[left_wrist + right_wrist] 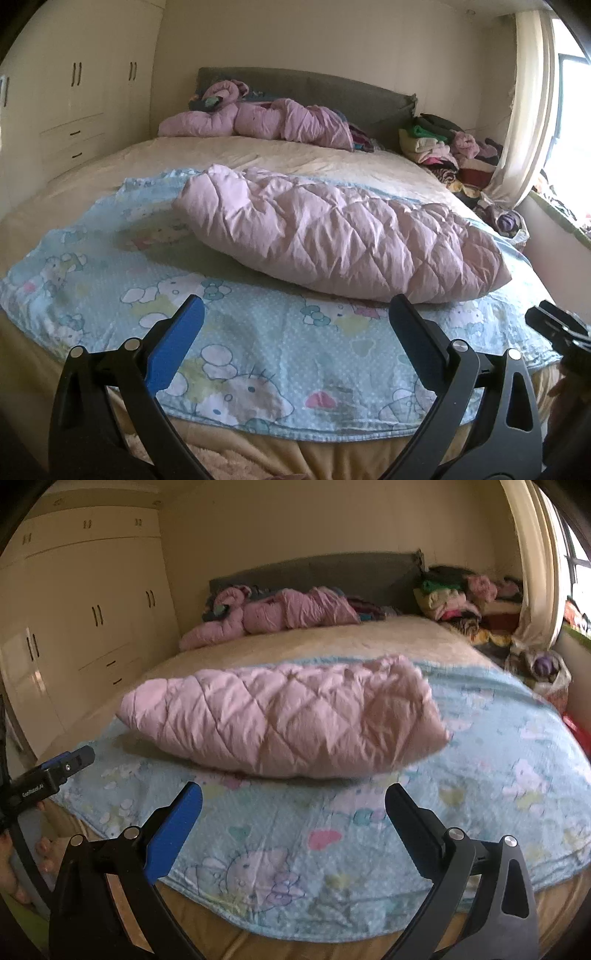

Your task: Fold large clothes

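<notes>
Blue sheet's near edge lies bare before seemingly folded pink quilt.

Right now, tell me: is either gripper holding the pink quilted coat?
No: both the left gripper and the right gripper are open and empty, short of the pink quilted coat on the bed.

1. The left wrist view looks from the foot edge of the bed, low and close, facing the grey headboard; its own open fingers frame the bottom.
2. The right wrist view looks from the same foot edge, a little further toward the bed's right side, facing the same way.
3. Both share the pink quilted garment on the blue cartoon sheet, the wardrobe and the curtain.
4. Each view catches the other gripper at its side edge: right gripper, left gripper.
</notes>
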Demonstrator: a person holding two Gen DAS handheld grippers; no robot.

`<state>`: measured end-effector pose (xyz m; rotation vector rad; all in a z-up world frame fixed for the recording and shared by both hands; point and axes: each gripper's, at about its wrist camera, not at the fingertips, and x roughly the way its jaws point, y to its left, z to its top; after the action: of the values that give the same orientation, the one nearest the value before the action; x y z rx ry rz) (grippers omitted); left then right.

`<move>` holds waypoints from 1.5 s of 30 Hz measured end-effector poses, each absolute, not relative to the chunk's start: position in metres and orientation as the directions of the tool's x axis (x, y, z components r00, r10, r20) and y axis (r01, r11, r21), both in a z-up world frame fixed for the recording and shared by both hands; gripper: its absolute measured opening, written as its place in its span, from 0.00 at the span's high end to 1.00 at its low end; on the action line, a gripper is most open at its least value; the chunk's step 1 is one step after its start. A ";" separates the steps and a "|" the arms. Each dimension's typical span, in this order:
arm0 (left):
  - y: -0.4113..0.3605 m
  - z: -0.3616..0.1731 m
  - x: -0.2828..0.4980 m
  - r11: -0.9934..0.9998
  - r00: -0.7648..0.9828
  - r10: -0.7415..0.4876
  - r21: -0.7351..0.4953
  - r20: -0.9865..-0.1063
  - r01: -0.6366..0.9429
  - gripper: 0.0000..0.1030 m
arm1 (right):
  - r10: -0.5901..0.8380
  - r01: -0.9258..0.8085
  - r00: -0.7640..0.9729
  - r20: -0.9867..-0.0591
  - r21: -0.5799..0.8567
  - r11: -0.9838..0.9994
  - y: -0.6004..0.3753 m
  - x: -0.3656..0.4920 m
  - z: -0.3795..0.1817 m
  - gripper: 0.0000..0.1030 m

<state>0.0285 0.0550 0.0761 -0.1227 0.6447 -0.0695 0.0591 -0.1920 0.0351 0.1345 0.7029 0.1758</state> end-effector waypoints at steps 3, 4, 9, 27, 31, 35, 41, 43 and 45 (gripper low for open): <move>0.055 0.074 0.027 0.989 0.794 -0.112 -0.144 -0.598 0.032 0.09 | 0.214 -0.113 0.740 -0.638 0.197 0.974 -0.190 0.061 0.029 0.04; 0.054 0.074 0.027 0.990 0.792 -0.109 -0.141 -0.600 0.029 0.09 | 0.219 -0.118 0.741 -0.635 0.198 0.973 -0.189 0.061 0.029 0.04; 0.055 0.074 0.027 0.990 0.792 -0.107 -0.141 -0.601 0.026 0.09 | 0.231 -0.140 0.751 -0.618 0.193 0.971 -0.184 0.060 0.034 0.04; 0.055 0.077 0.025 0.990 0.794 -0.104 -0.143 -0.599 0.022 0.09 | 0.236 -0.154 0.758 -0.609 0.185 0.971 -0.183 0.059 0.039 0.04; 0.055 0.078 0.025 0.989 0.794 -0.105 -0.144 -0.599 0.022 0.09 | 0.235 -0.153 0.759 -0.607 0.185 0.971 -0.183 0.058 0.039 0.04; 0.056 0.078 0.024 0.989 0.795 -0.105 -0.145 -0.598 0.022 0.09 | 0.236 -0.154 0.759 -0.607 0.184 0.971 -0.182 0.058 0.039 0.04; 0.055 0.079 0.024 0.989 0.795 -0.102 -0.144 -0.598 0.019 0.09 | 0.237 -0.156 0.760 -0.606 0.184 0.970 -0.182 0.057 0.039 0.04; 0.055 0.080 0.024 0.989 0.794 -0.103 -0.146 -0.599 0.018 0.09 | 0.236 -0.154 0.759 -0.606 0.185 0.971 -0.182 0.057 0.039 0.04; 0.056 0.079 0.024 0.989 0.795 -0.103 -0.145 -0.597 0.019 0.09 | 0.237 -0.157 0.760 -0.606 0.183 0.971 -0.182 0.057 0.039 0.04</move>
<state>0.0237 0.0563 0.0790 -0.1337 0.6482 -0.0659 0.0571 -0.1817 0.0394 0.1235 0.6750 0.2147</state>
